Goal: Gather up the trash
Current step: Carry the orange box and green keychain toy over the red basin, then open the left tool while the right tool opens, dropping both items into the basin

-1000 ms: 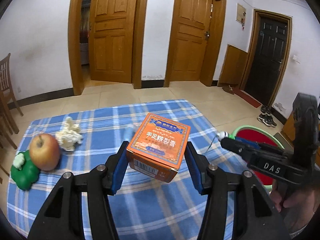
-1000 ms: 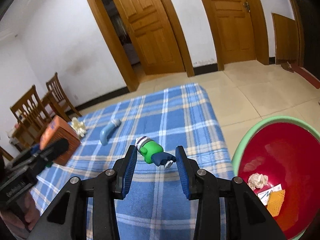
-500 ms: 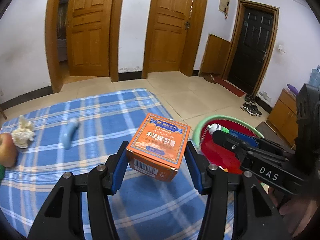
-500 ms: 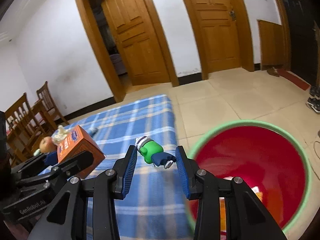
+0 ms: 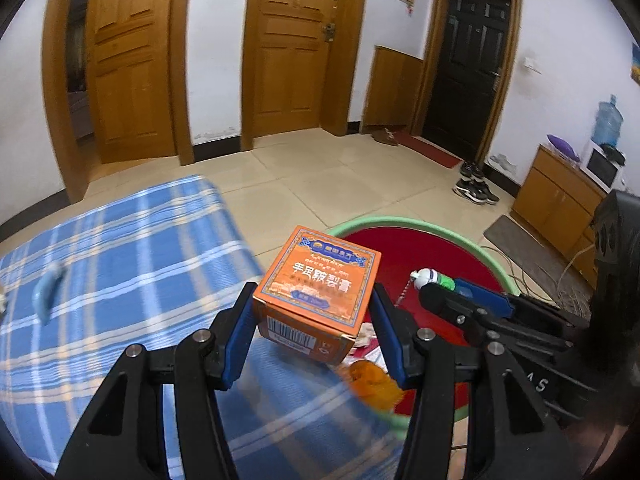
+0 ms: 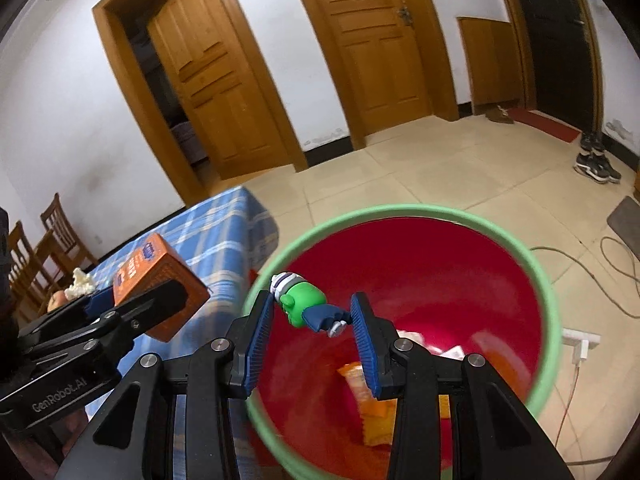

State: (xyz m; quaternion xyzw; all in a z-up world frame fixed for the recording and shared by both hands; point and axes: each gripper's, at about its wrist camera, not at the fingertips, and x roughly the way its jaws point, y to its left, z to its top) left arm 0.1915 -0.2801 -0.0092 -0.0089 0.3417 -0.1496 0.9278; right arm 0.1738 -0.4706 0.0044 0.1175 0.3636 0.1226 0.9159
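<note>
My left gripper [image 5: 312, 316] is shut on an orange cardboard box [image 5: 318, 286] and holds it over the table's right edge, beside the bin. My right gripper [image 6: 312, 314] is shut on a small green toy figure [image 6: 306, 306] with blue legs, hanging above the red bin with a green rim [image 6: 404, 210]. The bin [image 5: 404, 222] holds orange wrappers [image 6: 374, 396] and paper. In the left wrist view the right gripper [image 5: 440, 290] reaches over the bin with the toy figure [image 5: 430, 278]. In the right wrist view the left gripper [image 6: 132, 304] shows at the left with the box [image 6: 156, 280].
The table with a blue plaid cloth [image 5: 132, 248] carries a light blue curved piece [image 5: 48, 284]. A crumpled white tissue [image 6: 80, 280] and an apple [image 6: 58, 300] lie further back. Wooden chairs [image 6: 48, 236], shoes [image 5: 474, 190], floor cables [image 6: 612, 264] and a wall socket strip [image 6: 580, 344] surround the bin.
Both grippers have swung to the right, from above the table toward the bin, each keeping its grip. The apple and tissue have left the left wrist view.
</note>
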